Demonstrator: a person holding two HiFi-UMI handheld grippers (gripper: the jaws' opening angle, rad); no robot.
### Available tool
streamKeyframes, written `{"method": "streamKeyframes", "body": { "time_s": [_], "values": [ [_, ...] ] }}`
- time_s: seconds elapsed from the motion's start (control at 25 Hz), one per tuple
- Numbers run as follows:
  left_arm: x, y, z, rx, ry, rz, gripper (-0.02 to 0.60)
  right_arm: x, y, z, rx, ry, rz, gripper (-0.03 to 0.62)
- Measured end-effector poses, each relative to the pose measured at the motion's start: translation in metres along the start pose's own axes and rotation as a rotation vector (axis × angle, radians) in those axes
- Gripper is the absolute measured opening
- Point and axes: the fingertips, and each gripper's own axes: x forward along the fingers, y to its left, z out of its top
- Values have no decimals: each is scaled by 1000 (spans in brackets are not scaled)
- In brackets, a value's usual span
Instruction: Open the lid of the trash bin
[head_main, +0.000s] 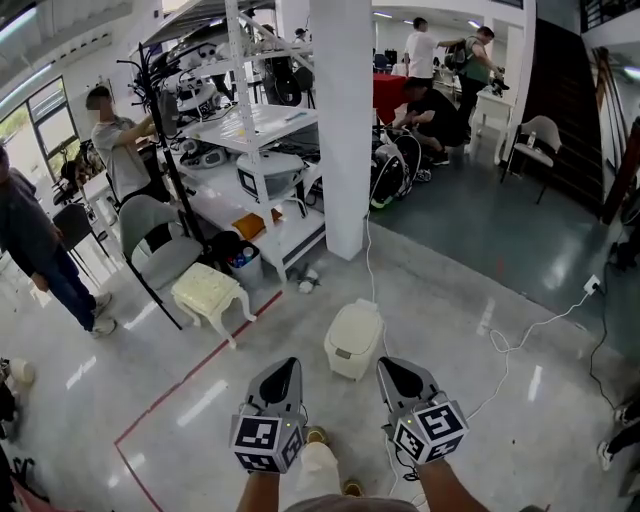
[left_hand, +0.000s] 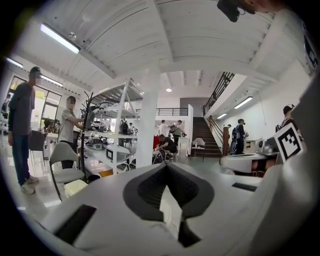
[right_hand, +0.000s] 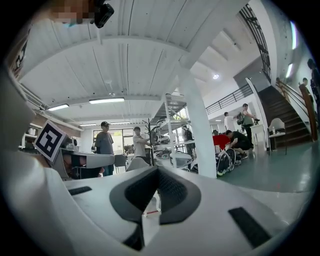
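A small cream trash bin (head_main: 353, 340) with its lid down stands on the glossy floor, in the head view just ahead of both grippers. My left gripper (head_main: 287, 368) is held above the floor, near the bin's left front, jaws together and holding nothing. My right gripper (head_main: 389, 368) hovers level with it at the bin's right front, also shut and empty. In the left gripper view the left gripper (left_hand: 167, 168) shows its dark pads meeting at the tips. The right gripper (right_hand: 158, 172) looks the same in the right gripper view. Neither touches the bin.
A cream padded stool (head_main: 208, 292) and a grey chair (head_main: 150, 235) stand to the left. A white pillar (head_main: 343, 130) and loaded white shelving (head_main: 262, 140) rise behind the bin. A white cable (head_main: 520, 335) trails on the right. A red floor line (head_main: 190, 375) runs left. People stand at left and back.
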Motion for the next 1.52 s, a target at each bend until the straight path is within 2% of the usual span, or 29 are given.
{"method": "streamKeyframes", "body": {
  "time_s": [0.32, 0.96, 1.2, 1.52],
  "values": [
    [54, 27, 2, -8, 2, -31, -11, 52, -21, 1, 2, 8, -11, 34],
    [179, 113, 12, -8, 23, -122, -11, 186, -65, 17, 4, -3, -103, 34],
    [206, 137, 31, 8, -9, -153, -11, 221, -73, 34, -5, -30, -146, 35],
    [235, 146, 54, 33, -46, -154, -11, 251, -81, 55, -33, -55, -138, 34]
  ]
}}
